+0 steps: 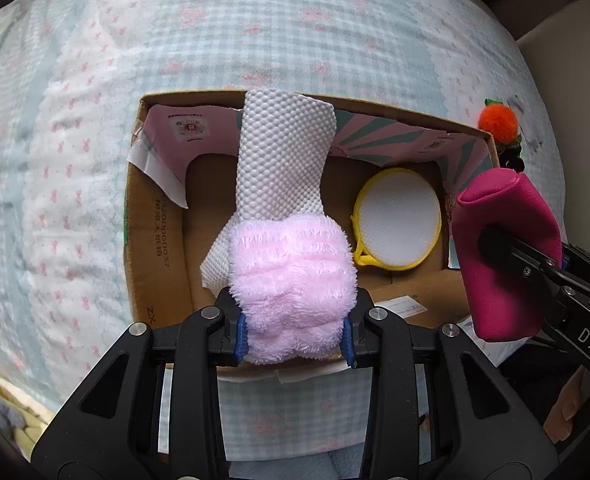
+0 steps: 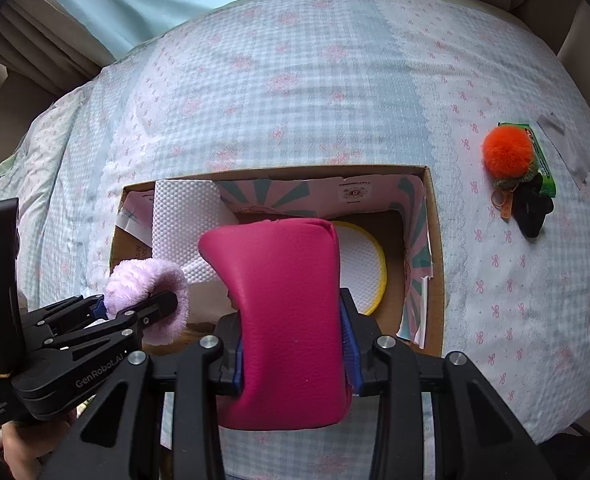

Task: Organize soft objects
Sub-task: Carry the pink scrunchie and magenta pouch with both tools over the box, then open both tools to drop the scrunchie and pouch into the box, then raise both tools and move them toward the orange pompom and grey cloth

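Observation:
An open cardboard box (image 1: 159,240) (image 2: 435,240) sits on the bed. Inside stand a white textured roll (image 1: 283,152) (image 2: 183,220) and a round yellow-rimmed white pad (image 1: 397,220) (image 2: 365,260). My left gripper (image 1: 295,324) (image 2: 143,308) is shut on a fluffy pink scrunchie (image 1: 291,284) (image 2: 151,280), held over the box's near edge in front of the roll. My right gripper (image 2: 295,344) (image 1: 495,248) is shut on a magenta leather pouch (image 2: 287,312) (image 1: 503,248), held above the box's near right side.
The bed has a blue-and-white gingham cover with pink bows (image 2: 295,80). To the right of the box lie an orange pom-pom (image 2: 507,150) (image 1: 497,120), a black scrunchie (image 2: 535,208) and a green packet (image 2: 543,160). Beige floor borders the bed.

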Demonstrator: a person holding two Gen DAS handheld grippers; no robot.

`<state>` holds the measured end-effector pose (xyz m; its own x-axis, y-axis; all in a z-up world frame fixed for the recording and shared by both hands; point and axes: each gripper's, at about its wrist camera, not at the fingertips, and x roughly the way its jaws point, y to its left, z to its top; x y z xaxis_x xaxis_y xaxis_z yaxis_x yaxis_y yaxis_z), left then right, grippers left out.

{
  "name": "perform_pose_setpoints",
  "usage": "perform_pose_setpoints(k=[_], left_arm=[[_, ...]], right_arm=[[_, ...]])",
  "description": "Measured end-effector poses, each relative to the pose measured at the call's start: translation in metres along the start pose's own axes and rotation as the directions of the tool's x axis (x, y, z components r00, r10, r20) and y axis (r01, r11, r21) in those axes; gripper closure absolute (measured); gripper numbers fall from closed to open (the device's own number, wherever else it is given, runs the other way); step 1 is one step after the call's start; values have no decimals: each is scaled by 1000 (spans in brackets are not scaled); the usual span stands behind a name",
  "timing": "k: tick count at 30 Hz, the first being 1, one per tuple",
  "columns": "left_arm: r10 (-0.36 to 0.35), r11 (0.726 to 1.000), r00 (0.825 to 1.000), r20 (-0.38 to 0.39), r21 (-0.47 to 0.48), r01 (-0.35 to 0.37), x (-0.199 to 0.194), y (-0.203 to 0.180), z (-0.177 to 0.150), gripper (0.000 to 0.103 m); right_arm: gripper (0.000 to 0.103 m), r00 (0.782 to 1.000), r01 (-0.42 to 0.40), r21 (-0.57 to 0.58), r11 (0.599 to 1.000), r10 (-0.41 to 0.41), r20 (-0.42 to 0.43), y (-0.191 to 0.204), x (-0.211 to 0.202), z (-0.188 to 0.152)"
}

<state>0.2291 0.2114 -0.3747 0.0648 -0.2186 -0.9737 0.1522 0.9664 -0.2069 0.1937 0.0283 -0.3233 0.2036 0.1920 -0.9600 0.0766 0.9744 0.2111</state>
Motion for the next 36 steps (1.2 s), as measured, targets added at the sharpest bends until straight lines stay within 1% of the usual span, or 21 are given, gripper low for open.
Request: perform_pose_setpoints(k=[5, 7, 8, 9, 10, 12, 14, 17, 20, 25, 30, 36], left_arm=[[-29, 999, 999, -16, 22, 29, 1, -1, 8, 72], [-26, 999, 999, -27, 34, 27, 3, -2, 10, 60], [-27, 999, 999, -34, 37, 29, 5, -2, 9, 26], [-21, 999, 999, -41, 38, 23, 7, -1, 9, 3], [-24, 999, 999, -33, 37, 26, 7, 0, 8, 0], [-28, 999, 999, -34, 34, 29, 7, 2, 5, 0], [-28, 999, 999, -42, 30, 29, 8, 5, 2, 0], [-15, 999, 998, -53, 31, 17, 8, 6, -4, 0], [-14, 1000, 999, -51, 25, 16, 4, 6, -9, 0], [2, 999, 1000, -18, 35, -1, -10, 2, -13, 0], [12, 999, 1000, 26, 36, -13, -33, -5, -15, 0], [24, 999, 996, 85, 35, -27, -78, -18, -20, 0]], right_arm=[[67, 1000, 4, 6, 1000, -3, -20, -4, 8, 7], [63, 1000, 7, 18, 1000, -7, -16, -7, 11, 9], [61, 1000, 5, 29, 1000, -5, -15, -10, 13, 9], [50, 1000, -1, 44, 999, 1, -15, -12, 16, 10], [27, 1000, -13, 62, 998, 13, -9, -15, 17, 10], [1, 999, -45, 91, 995, 43, 18, -21, 18, 10], [1, 998, -58, 87, 995, 55, 37, -22, 17, 9], [1, 998, -39, 57, 998, 36, 60, -21, 13, 8], [1, 996, -45, 49, 998, 41, 79, -22, 8, 6], [1, 995, -38, 30, 999, 35, 95, -20, -3, 5], [1, 994, -39, 23, 999, 37, 106, -20, -18, 4], [1, 989, -39, 4, 999, 38, 145, -14, -60, -1]])
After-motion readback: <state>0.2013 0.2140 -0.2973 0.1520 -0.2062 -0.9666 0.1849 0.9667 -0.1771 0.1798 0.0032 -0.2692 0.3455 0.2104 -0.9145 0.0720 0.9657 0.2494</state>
